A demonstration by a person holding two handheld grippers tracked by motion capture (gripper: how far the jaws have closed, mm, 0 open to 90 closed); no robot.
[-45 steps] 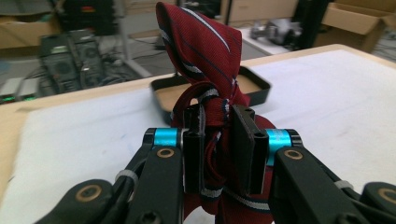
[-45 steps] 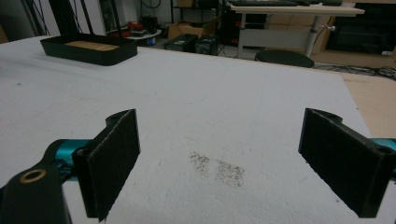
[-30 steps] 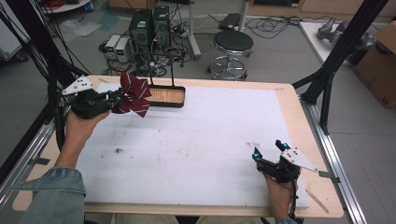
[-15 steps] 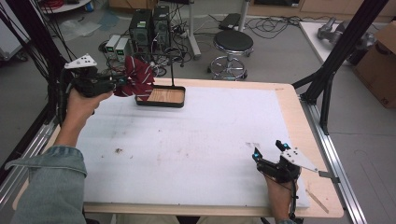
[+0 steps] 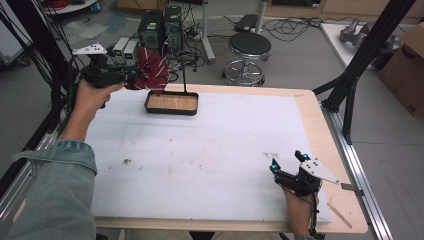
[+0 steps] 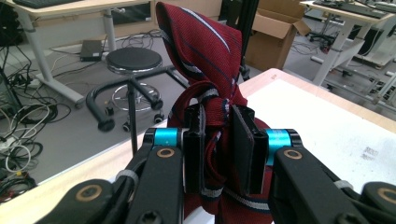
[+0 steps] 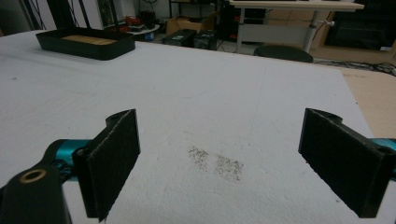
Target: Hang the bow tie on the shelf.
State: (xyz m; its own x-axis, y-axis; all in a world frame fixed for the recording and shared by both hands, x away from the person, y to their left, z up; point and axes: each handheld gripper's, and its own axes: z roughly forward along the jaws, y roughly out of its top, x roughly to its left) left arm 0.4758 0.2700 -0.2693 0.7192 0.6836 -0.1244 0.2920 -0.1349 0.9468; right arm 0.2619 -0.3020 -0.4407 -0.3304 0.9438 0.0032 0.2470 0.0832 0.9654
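One wood-floored tray (image 5: 171,103), tie (image 5: 150,70) above

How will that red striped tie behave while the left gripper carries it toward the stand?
Probably floppy: the red striped tie bunches and folds around the left gripper, whose jaws pinch it. Likely light, since it is held clear of the table. Its loose end may swing or catch on the thin post above the tray.
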